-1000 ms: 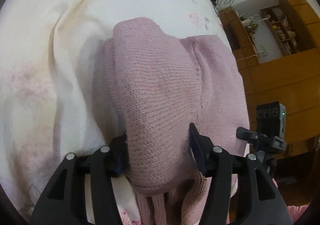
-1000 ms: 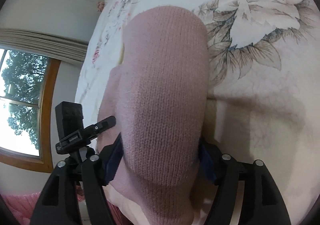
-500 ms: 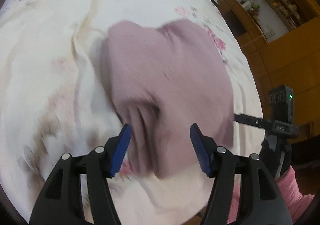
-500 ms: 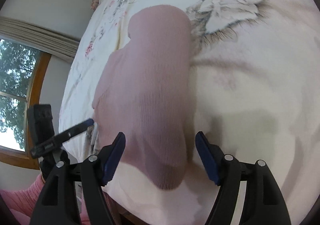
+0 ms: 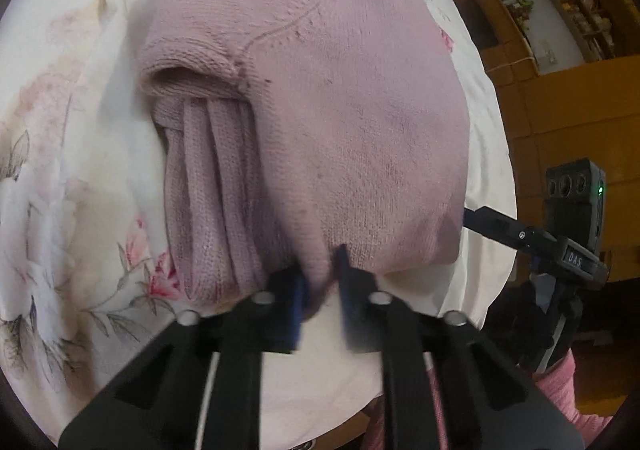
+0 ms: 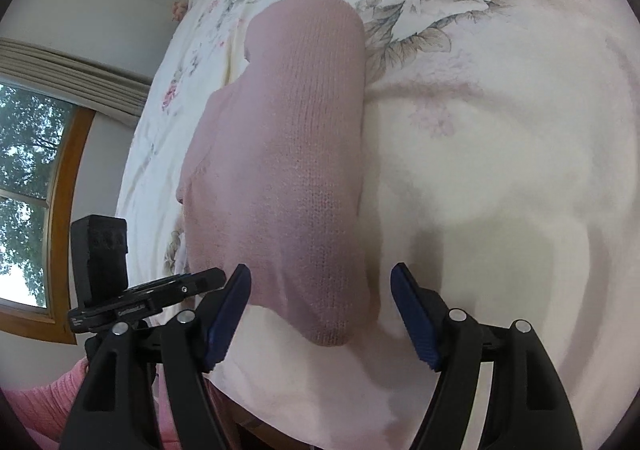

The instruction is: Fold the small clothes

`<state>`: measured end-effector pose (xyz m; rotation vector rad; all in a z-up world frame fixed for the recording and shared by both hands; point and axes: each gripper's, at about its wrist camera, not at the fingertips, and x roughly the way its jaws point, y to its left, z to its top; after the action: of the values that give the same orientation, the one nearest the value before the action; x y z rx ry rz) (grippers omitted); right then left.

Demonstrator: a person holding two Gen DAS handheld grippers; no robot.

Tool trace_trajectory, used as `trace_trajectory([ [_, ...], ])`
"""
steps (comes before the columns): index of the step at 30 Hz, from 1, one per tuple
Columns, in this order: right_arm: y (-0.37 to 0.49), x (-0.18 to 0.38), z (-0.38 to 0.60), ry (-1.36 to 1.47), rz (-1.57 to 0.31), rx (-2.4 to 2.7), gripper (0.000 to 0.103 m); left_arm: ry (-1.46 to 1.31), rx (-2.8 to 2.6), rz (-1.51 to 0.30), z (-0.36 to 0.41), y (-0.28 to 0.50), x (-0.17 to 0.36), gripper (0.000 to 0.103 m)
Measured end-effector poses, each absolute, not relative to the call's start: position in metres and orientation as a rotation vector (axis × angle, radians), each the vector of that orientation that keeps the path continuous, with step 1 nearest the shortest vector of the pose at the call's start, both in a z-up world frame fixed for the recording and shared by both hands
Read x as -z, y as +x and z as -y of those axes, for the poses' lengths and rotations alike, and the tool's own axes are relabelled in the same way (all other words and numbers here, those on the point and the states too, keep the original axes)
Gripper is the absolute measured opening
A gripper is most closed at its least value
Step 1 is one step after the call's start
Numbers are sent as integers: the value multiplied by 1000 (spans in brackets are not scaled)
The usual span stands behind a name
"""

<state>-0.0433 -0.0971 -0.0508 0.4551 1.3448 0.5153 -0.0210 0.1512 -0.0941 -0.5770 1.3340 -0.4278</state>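
While the left gripper (image 5: 320, 282) looks pinched on the pink knit's (image 5: 344, 122) near hem, blurry tho, only the right wrist cam shows the right gripper (image 6: 320, 290) w/ jaws apart, knit at 12 o'clock on the floral bedspread (image 6: 500, 170).

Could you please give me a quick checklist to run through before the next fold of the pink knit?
1. Left tool shut on the pink knit near edge: ok.
2. Right tool gripping: not ok, it is open, fabric lies between its fingers.
3. Knit lies on the floral bedspread: ok.
4. Left side flat: not ok, bunched ridges show.
5. Layers underneath aligned: cannot tell.
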Motion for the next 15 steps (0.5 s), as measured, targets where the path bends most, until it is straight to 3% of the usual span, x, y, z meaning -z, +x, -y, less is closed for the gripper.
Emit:
trace_trajectory([
  [6, -46, 48, 101, 506, -1334, -561, 73, -573, 461, -1224, -190, -34, 52, 5],
  [9, -47, 52, 94, 467, -1349, -550, 62, -579, 448, -1265, -195, -34, 65, 5],
  [15, -47, 65, 92, 449, -1389, -539, 61, -517, 426, -1347, -193, -39, 105, 6],
])
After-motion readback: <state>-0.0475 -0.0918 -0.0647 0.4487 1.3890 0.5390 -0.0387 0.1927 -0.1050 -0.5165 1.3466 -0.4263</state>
